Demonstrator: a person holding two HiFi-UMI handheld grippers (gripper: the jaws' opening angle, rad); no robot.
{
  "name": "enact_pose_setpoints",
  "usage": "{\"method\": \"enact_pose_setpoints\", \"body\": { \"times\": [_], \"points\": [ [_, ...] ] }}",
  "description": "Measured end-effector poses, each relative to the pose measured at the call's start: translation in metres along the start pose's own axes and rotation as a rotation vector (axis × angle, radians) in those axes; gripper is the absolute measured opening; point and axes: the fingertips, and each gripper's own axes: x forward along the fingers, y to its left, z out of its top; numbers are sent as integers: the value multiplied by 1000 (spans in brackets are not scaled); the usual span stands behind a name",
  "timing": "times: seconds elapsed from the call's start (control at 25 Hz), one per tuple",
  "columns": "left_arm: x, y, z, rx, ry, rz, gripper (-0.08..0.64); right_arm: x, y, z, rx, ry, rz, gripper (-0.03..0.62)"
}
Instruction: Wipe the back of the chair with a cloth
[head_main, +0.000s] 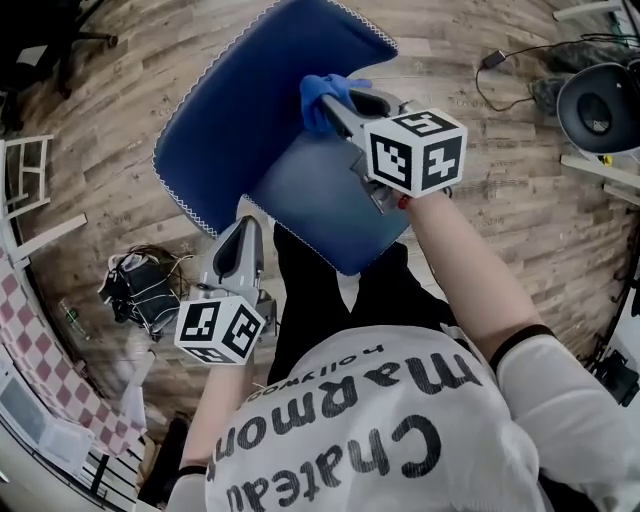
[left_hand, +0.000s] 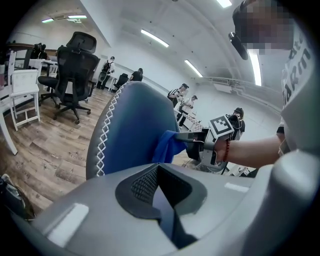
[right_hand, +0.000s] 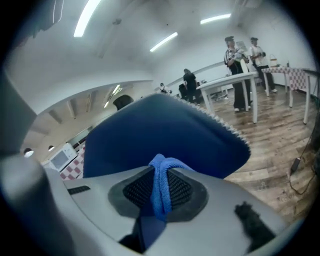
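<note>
The blue chair back (head_main: 250, 110) with white edge stitching stands in front of me, its seat (head_main: 330, 215) nearer my legs. My right gripper (head_main: 335, 105) is shut on a bunched blue cloth (head_main: 322, 95) and presses it against the chair back's right part. In the right gripper view the cloth (right_hand: 161, 185) sits pinched between the pads, with the chair back (right_hand: 160, 135) just beyond. My left gripper (head_main: 243, 228) hovers beside the seat's left edge, jaws together and holding nothing. From the left gripper view I see the chair back (left_hand: 135, 130), the cloth (left_hand: 169, 147) and the right gripper (left_hand: 192, 140).
A black bag with cables (head_main: 140, 285) lies on the wood floor at left, beside a checkered table (head_main: 40, 340). A round black device (head_main: 600, 105) and a cable (head_main: 510, 60) are at right. An office chair (left_hand: 75, 70), white tables (right_hand: 235, 80) and people stand farther off.
</note>
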Motion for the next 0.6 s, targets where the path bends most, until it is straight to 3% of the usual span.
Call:
{"method": "enact_pose_setpoints", "body": {
  "times": [0.4,0.52,0.6],
  "points": [
    [-27,8,-21,-38,-22,54,8,35,149,-71,-175,242,362,66],
    [-33,11,-28,-62,-18,73,8,34,179,-92,-207,300,456,67],
    [-36,11,-33,-67,-6,72,8,36,183,-104,-222,327,473,67]
  ]
}}
